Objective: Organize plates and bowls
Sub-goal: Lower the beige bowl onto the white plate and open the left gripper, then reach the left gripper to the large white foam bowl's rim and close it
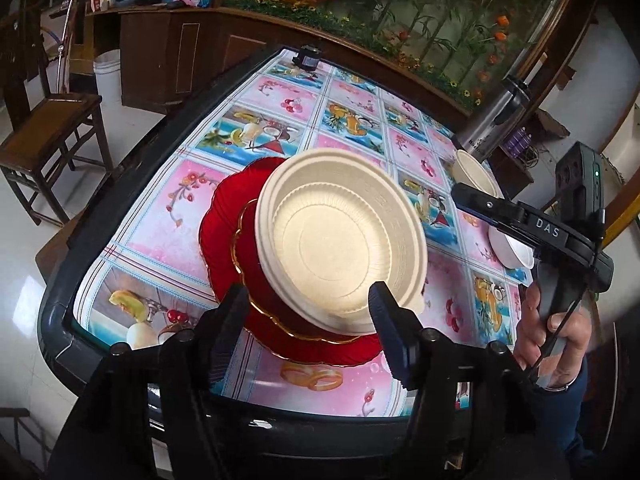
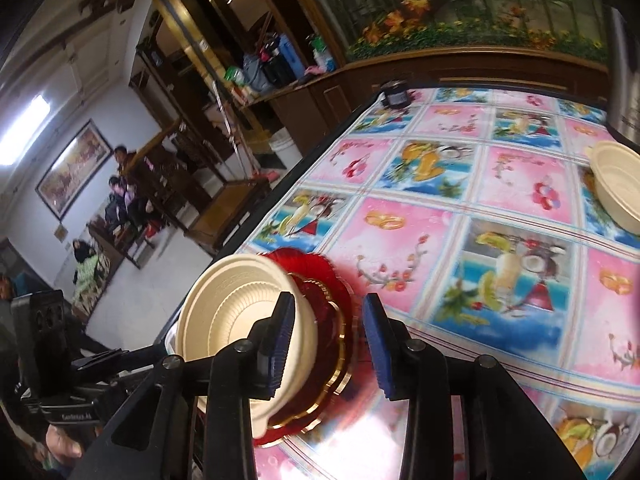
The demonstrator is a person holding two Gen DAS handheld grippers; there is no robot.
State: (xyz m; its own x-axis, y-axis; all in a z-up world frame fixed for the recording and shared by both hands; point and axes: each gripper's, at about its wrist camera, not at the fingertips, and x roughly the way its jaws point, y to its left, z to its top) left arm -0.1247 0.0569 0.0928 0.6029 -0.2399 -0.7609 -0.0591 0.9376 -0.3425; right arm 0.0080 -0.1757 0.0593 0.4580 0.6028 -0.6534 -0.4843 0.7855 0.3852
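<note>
Fruit-patterned cloth covers the worktop (image 1: 352,92). Left wrist view: a cream bowl (image 1: 340,232) sits on red plates (image 1: 224,216) near the near edge; the left gripper (image 1: 308,320) has its fingers spread, gripping nothing. Right wrist view: the right gripper (image 2: 326,344) stands partly open and empty beside that stack; another cream bowl (image 2: 618,184) rests toward the right edge.

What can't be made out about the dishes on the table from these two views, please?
- Left wrist view: the white bowl is half covered by the right gripper; its inside is unseen.
- Left wrist view: the beige bowl covers the middle of the red plates; their exact count is unclear.
- Right wrist view: the second beige bowl is cut off by the right edge and motion-blurred.
- Both views: the steel flask is cropped or blurred.
</note>
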